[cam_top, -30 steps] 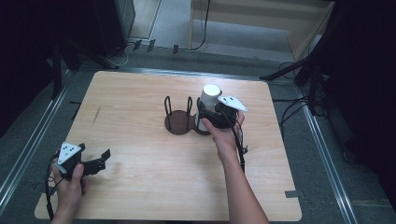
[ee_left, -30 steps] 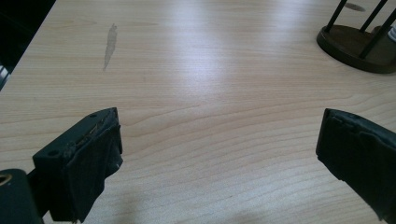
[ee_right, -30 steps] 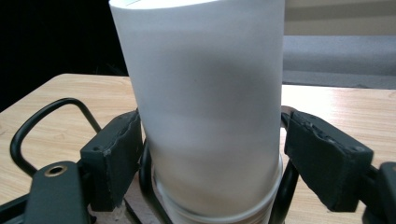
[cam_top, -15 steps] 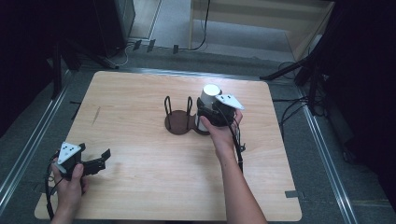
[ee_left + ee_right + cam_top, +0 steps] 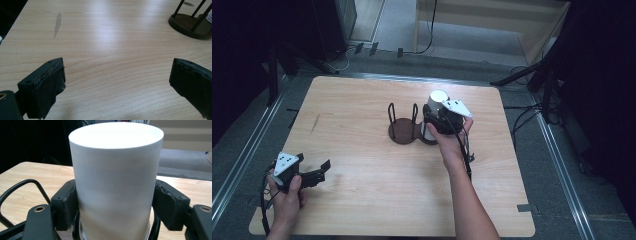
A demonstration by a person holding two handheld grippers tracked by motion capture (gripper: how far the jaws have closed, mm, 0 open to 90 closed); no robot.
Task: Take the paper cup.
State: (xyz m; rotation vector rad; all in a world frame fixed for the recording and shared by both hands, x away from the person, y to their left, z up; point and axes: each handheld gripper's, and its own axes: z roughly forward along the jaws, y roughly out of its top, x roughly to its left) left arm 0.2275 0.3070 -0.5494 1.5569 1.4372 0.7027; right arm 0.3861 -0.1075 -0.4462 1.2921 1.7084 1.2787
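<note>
A tall white cup (image 5: 116, 177) stands upright in the middle of the right gripper view, and my right gripper (image 5: 117, 206) is shut on it, one pad pressed to each side. In the high view the cup (image 5: 437, 99) is at the right half of a dark brown stand (image 5: 403, 132) with upright wire loops, with the right gripper (image 5: 434, 122) just on its near side. A black wire loop (image 5: 22, 186) curves beside the cup's base. My left gripper (image 5: 321, 171) rests open near the table's front left corner. Its jaws stand wide apart over bare wood in the left gripper view (image 5: 117, 85).
The light wooden table (image 5: 362, 200) has rounded corners and metal rails along both sides. The stand (image 5: 190, 23) shows far off at the top right of the left gripper view. Cables and dark equipment lie on the floor beyond the far edge.
Almost nothing has shifted. The right gripper keeps hold of the white cup at the stand, and the left gripper stays where it was.
</note>
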